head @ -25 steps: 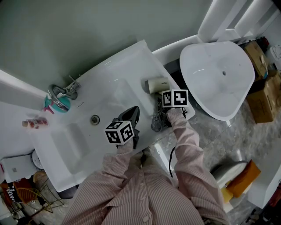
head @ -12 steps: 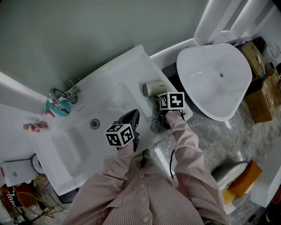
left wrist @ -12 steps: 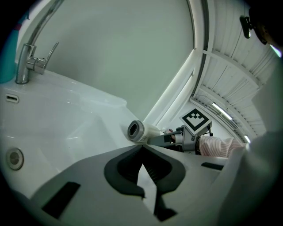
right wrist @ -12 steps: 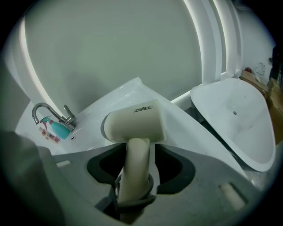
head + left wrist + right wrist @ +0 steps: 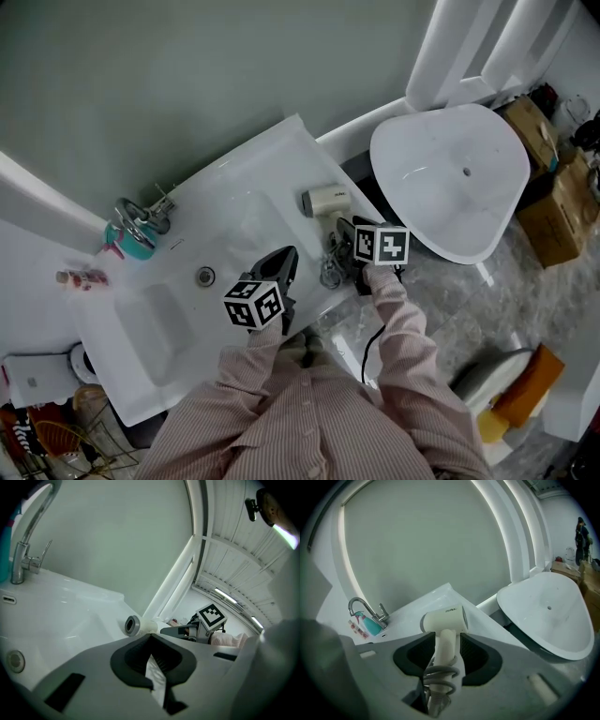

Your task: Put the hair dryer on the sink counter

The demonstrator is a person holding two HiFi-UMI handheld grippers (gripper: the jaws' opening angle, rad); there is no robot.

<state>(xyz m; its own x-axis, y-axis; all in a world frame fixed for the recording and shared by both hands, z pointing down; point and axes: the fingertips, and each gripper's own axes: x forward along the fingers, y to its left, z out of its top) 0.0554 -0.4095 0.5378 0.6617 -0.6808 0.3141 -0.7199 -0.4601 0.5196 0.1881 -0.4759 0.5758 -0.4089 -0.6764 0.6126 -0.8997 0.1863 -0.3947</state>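
Observation:
A cream hair dryer (image 5: 323, 200) lies on the white sink counter (image 5: 272, 155) near its right end, and its coiled grey cord (image 5: 330, 272) trails toward the counter's front edge. In the right gripper view the hair dryer (image 5: 444, 618) points its barrel left, with its handle between my right gripper's jaws. My right gripper (image 5: 347, 234) sits just behind the dryer; its jaws are closing, but the pads stand off the handle. My left gripper (image 5: 284, 261) hovers over the counter's front by the basin, shut and empty. In the left gripper view the dryer's nozzle (image 5: 133, 625) shows past the left gripper (image 5: 151, 639).
A chrome faucet (image 5: 141, 208) and a teal bottle (image 5: 129, 242) stand at the counter's back left, behind the basin (image 5: 164, 314) with its drain (image 5: 205, 276). A white freestanding tub (image 5: 450, 178) stands right of the counter. Cardboard boxes (image 5: 553, 192) sit further right.
My right gripper has drawn back from the hair dryer toward the counter's front edge, while the dryer stays lying on the counter. The left gripper has barely moved.

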